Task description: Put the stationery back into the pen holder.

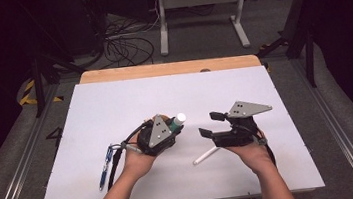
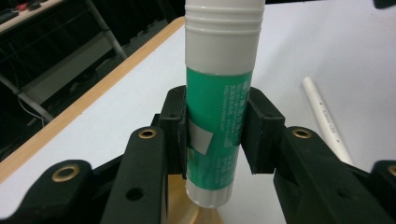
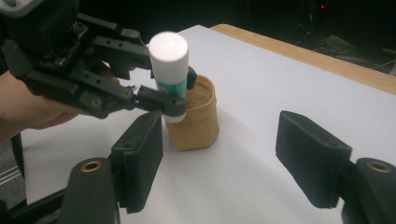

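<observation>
The glue stick (image 2: 217, 116) is gripped upright in the left claw (image 1: 170, 128), its long axis vertical and its lower end held just over the mouth of the small tan cup (image 3: 198, 119) on the white worktop (image 1: 114, 101). The right claw (image 3: 233, 158) is seen released and empty, level with the cup and just beside it. A white pen (image 1: 206, 155) and a blue pen (image 1: 104, 168) are left lying on the worktop.

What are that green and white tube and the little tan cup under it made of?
The green and white glue-stick tube looks like smooth hard plastic: a slight sheen, moulded ridges near its white cap, and a printed label. The small tan cup seems soft, perhaps kraft paper or leather-like sheet: matte, with a rolled rim and slightly creased walls.
</observation>
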`<state>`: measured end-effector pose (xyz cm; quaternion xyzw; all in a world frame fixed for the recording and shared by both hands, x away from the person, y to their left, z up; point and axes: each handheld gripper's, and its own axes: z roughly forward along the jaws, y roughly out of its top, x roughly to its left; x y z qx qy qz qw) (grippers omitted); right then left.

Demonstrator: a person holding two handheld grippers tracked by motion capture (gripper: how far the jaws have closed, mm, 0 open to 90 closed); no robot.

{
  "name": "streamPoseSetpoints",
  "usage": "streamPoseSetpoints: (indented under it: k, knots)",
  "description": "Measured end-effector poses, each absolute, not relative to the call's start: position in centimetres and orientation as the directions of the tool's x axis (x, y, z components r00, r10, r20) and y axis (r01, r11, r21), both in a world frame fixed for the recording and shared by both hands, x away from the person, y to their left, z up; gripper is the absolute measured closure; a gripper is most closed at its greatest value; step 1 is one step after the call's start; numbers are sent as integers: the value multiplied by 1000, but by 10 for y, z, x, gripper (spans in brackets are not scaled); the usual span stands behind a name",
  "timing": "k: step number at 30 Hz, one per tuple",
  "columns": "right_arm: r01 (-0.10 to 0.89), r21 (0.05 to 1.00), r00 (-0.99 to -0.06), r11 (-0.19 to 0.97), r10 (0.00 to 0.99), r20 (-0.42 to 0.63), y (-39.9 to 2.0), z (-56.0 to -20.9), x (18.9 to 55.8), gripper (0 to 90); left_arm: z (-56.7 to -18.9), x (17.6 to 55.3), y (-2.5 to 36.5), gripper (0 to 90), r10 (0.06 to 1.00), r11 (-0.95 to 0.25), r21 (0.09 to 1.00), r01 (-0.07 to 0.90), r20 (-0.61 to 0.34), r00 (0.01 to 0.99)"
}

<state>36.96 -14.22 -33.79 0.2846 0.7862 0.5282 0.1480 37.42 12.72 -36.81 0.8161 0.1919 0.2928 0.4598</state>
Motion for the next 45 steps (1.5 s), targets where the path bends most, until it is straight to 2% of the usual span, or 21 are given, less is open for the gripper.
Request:
streamPoseSetpoints:
  k: [20,45]
  knots:
    - [273,922,-781,275,623,45,-144,-340,370,321,-368,394,149,655,694,-319,939,127,140,706]
    - [268,924,-778,274,627,39,-145,-341,371,321,-395,397,153,653,714,-306,929,207,80,696]
